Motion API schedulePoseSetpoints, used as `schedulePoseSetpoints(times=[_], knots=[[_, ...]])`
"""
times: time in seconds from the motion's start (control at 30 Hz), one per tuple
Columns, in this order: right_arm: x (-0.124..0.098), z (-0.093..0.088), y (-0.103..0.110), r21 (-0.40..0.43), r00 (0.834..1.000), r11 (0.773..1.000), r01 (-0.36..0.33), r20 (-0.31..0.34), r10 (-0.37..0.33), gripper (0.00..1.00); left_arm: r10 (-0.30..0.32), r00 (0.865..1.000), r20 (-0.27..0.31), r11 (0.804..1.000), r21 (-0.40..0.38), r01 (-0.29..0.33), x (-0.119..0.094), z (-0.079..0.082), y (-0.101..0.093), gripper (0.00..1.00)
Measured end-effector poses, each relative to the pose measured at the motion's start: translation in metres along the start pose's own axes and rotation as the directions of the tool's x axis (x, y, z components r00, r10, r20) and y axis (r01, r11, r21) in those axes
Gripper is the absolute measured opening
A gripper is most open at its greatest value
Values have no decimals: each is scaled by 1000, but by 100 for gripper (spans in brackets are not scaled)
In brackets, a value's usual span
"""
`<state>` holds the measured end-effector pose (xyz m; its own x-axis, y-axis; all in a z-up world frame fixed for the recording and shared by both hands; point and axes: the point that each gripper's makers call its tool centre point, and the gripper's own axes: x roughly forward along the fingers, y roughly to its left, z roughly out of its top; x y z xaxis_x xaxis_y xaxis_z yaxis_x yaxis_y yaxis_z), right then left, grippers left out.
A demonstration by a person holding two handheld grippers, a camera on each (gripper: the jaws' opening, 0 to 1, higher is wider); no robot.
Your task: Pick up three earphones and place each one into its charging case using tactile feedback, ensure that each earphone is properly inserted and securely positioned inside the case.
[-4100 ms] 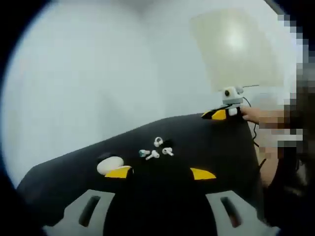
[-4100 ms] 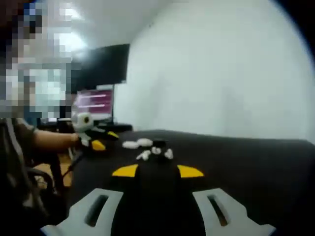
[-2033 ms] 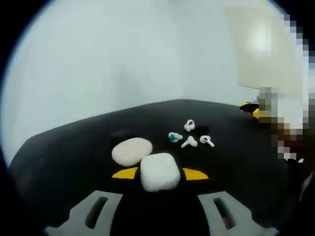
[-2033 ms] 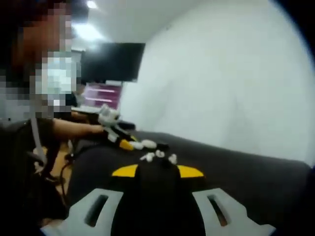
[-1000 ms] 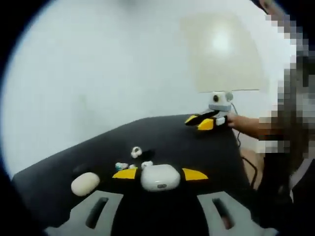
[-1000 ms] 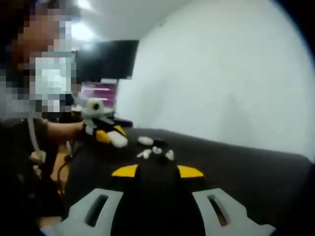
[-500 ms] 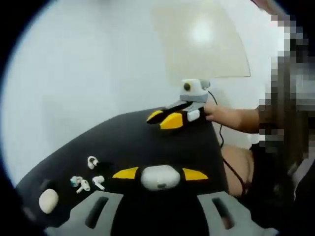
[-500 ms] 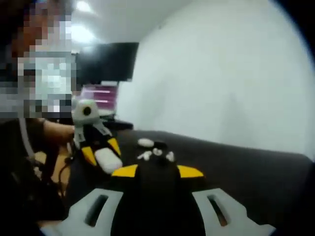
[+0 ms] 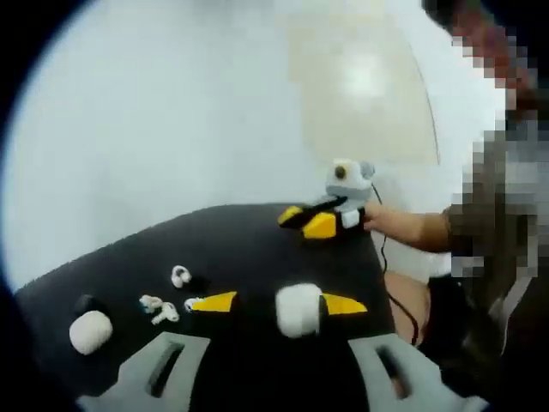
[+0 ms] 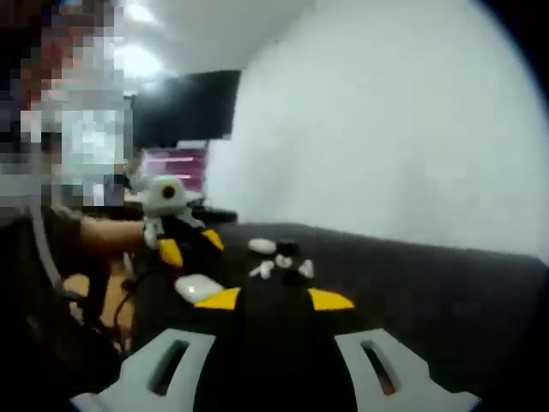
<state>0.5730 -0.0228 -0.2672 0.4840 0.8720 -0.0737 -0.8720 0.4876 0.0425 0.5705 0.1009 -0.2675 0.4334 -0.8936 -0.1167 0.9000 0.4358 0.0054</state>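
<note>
- Left gripper view: the left gripper [image 9: 279, 303] has its jaws wide apart and grips nothing. A white case [image 9: 298, 309] lies on the black table [image 9: 257, 240] between the yellow tips, close against the right-hand one, with a clear gap to the other.
- 3 earphones [image 9: 165, 302] lie in a loose cluster on the table, off to the left beyond the left-hand jaw. A rounder second case [image 9: 90, 331] sits further left, well apart from the first.
- The right gripper [image 9: 319, 221] shows at the far table edge, held by a hand [image 9: 396, 226]. From here I cannot tell its opening.
- Right gripper view: the right gripper [image 10: 274, 299] is open with nothing between its jaws.
- The earphones [image 10: 283, 266] lie straight ahead of it, just past its tips and almost on its centre line.
- The white case [image 10: 197, 287] rests flat on the table [image 10: 429, 275] to the left of the tips, just below the left gripper [image 10: 189, 246].
- The second case [image 10: 262, 246] sits just behind the earphones.
- The pick turns on this: the earphones sit in line with the right gripper but out to the side of the left one, which is nearer the case. So the right gripper looks better placed to take an earphone.
- The earphones are too small and blurred to read which way their stems point.
</note>
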Motion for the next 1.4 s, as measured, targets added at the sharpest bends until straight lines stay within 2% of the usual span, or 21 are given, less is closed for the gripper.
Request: schedulePoseSetpoints(times=[0.1, 0.13, 0.2, 0.23, 0.27, 0.3, 0.33, 0.4, 0.47, 0.5, 0.7, 0.8, 0.93, 1.07, 1.13, 1.23, 1.3, 1.4], knots=[[4, -1, 39, 132, 995, 988, -85, -43, 92, 26, 10, 1000, 29, 1000, -20, -9, -3, 2, 17, 26], [6, -5, 50, 137, 991, 985, -103, -69, 113, 27, 8, 1000, 28, 1000, -22, -7, -2, -1, 18, 24], [11, -16, 66, 128, 985, 987, -100, -125, 116, 28, -5, 1000, 15, 1000, 29, 4, -2, -12, 16, 21], [15, -21, 76, 112, 981, 987, -112, -144, 127, 28, -10, 999, -39, 995, 95, 14, -3, -20, 11, 15], [17, -25, 85, 126, 974, 983, -132, -168, 152, 28, -22, 998, -53, 990, 137, 29, -2, -21, 5, 9], [21, -27, 93, 145, 967, 977, -155, -181, 180, 28, -33, 998, -52, 988, 147, 41, -1, -23, 2, 5], [24, -27, 96, 162, 966, 974, -160, -179, 188, 28, -54, 996, -70, 988, 140, 64, 1, -27, -4, 5], [33, -31, 100, 187, 956, 967, -173, -204, 210, 28, -93, 982, -163, 988, 110, 111, 2, -44, -11, 6], [39, -36, 100, 183, 949, 968, -172, -231, 212, 29, -116, 973, -200, 984, 113, 140, 4, -52, -16, 6], [42, -40, 95, 162, 948, 975, -154, -255, 192, 30, -113, 973, -202, 984, 116, 139, 5, -52, -17, 8], [43, -44, 79, 161, 949, 979, -126, -268, 166, 31, -157, 969, -190, 975, 130, 183, 6, -51, -27, 15], [42, -47, 70, 153, 949, 983, -101, -282, 142, 34, -177, 967, -184, 966, 155, 206, 7, -50, -33, 14], [47, -46, 68, 173, 955, 980, -101, -258, 144, 42, -168, 969, -184, 961, 187, 202, 6, -49, -34, 13], [54, -46, 68, 163, 950, 981, -106, -274, 148, 45, -167, 968, -188, 960, 193, 204, 5, -49, -35, 11], [60, -41, 67, 157, 952, 980, -121, -262, 159, 48, -169, 967, -188, 959, 197, 206, 5, -49, -36, 11], [68, -38, 63, 144, 948, 981, -129, -272, 165, 48, -173, 967, -189, 962, 178, 207, 5, -49, -35, 11], [65, -36, 64, 135, 947, 982, -131, -276, 165, 48, -157, 970, -185, 966, 175, 190, 4, -48, -32, 13], [55, -29, 62, 110, 956, 987, -113, -259, 138, 48, -156, 971, -180, 967, 175, 187, 3, -47, -31, 12]])
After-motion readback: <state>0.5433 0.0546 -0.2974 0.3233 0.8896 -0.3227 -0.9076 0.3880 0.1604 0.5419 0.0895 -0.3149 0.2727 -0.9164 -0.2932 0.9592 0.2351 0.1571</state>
